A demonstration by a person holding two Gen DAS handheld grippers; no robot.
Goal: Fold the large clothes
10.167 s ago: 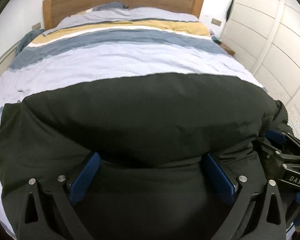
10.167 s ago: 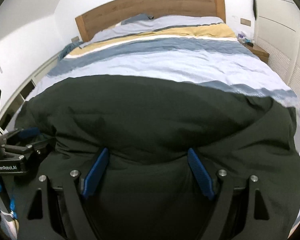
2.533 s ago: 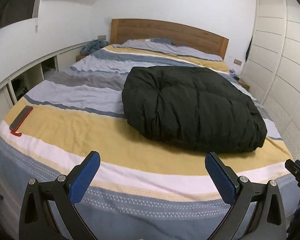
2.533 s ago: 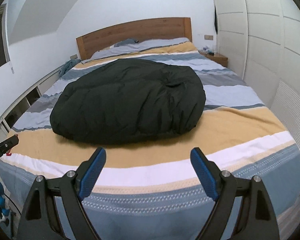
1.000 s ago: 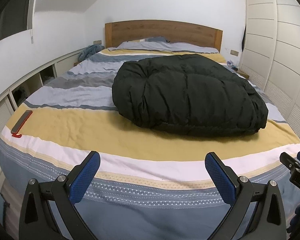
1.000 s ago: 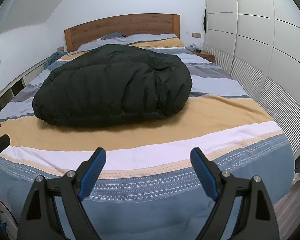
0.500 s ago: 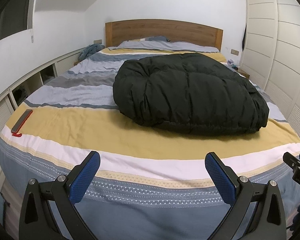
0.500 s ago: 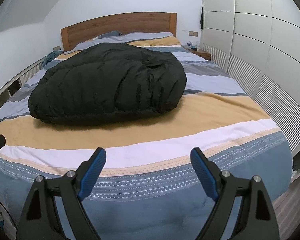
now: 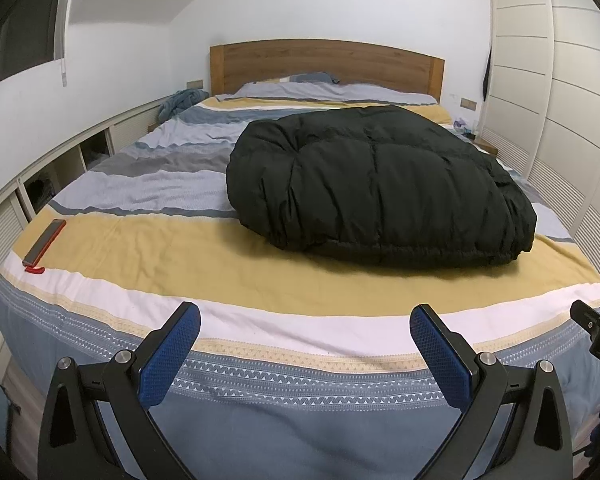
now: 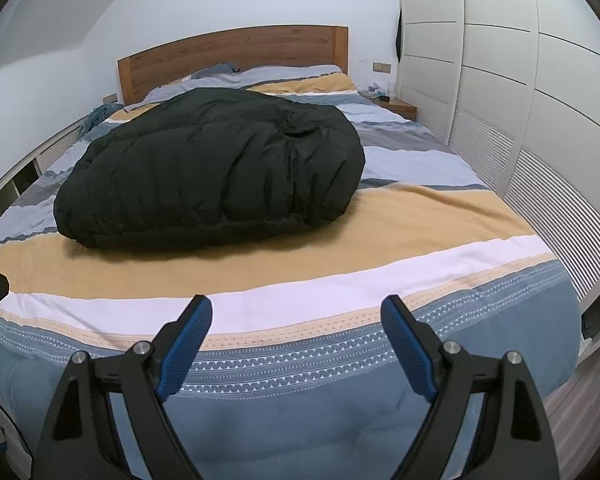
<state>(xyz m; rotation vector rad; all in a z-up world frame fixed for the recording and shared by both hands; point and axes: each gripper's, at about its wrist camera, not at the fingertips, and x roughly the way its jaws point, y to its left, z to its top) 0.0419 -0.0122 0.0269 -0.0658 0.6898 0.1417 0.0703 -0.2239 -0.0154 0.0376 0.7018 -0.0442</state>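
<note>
- Both grippers are sitting back at the near end of the bed (image 9: 148, 256), well apart from the jacket (image 9: 380, 192); ten seconds ago the black fabric was filling both views right up against the fingers, and now it is lying as a folded bundle further up the bed.
- At the far left, a blue cloth (image 9: 178, 102) is lying bunched on the ledge beside the headboard (image 9: 324, 60).
- On the near left of the bed, a phone (image 9: 44, 242) is resting on the yellow stripe, close to the edge.
- The left gripper (image 9: 305, 350) is hanging over the blue patterned band at the foot of the bed, its jaws standing wide apart with nothing between them.
- In the middle, the jacket is lying puffed and rounded, sitting across the grey and yellow stripes, right of centre in the left view.
- The right gripper (image 10: 296, 342) is hovering over the same blue band, its jaws also spread wide and holding nothing.
- At the right, a white wardrobe (image 10: 500, 80) is running along the side of the bed, with a small nightstand (image 10: 398, 106) showing at the far right corner.
</note>
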